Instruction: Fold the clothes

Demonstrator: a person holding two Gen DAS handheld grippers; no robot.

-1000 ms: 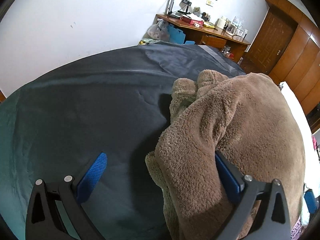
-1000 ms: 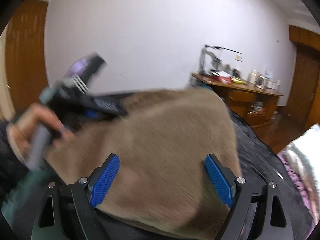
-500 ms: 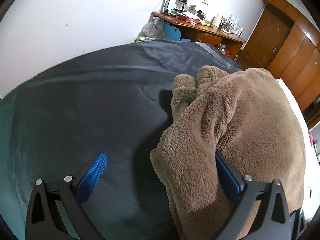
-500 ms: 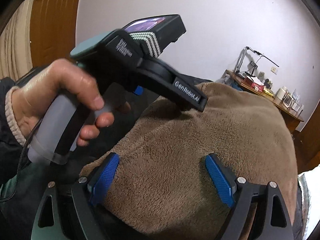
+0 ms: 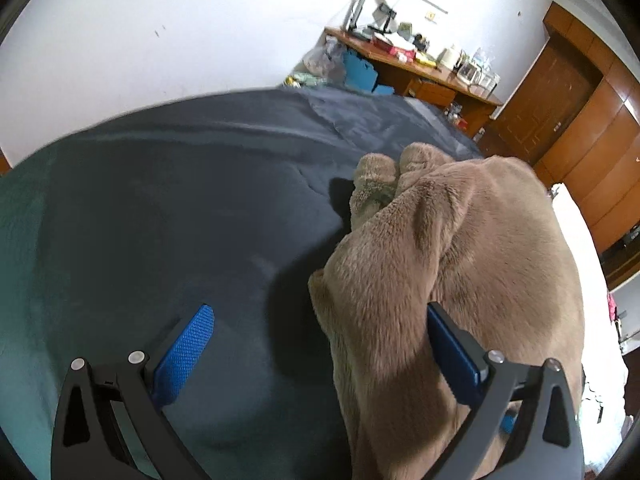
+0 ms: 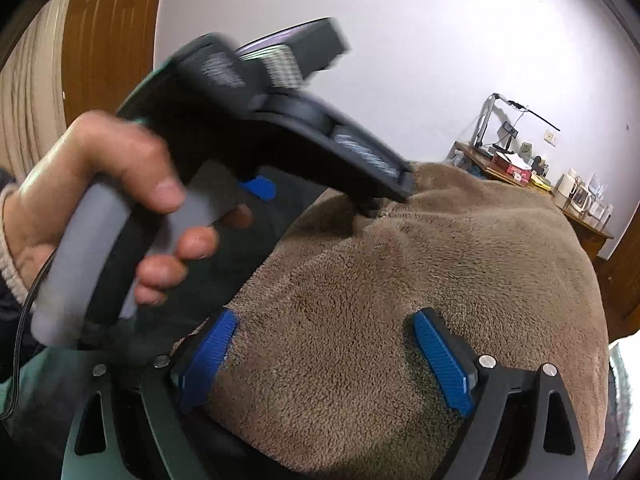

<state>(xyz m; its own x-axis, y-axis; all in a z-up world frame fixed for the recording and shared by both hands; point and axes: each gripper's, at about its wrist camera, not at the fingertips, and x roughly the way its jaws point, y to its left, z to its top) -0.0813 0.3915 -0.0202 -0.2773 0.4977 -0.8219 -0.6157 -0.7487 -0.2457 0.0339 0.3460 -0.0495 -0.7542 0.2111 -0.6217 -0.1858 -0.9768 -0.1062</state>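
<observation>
A brown fleece garment (image 5: 472, 264) is heaped on the dark bed cover (image 5: 180, 208). The left tongs (image 5: 320, 344) are spread wide, one pad against the fleece; the right tongs (image 6: 324, 356) are opening astride it.

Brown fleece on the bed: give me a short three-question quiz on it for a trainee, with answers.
1. True or false: the bedcover under the brown fleece garment is bright red.
2. What stands against the far white wall? A: a wooden desk. B: a fridge. C: a sofa.
3. Fill in: in the left wrist view, the fleece drapes over one ___ of the left gripper.

Key: 1 false, it is dark grey. 2 A. 3 finger.
</observation>
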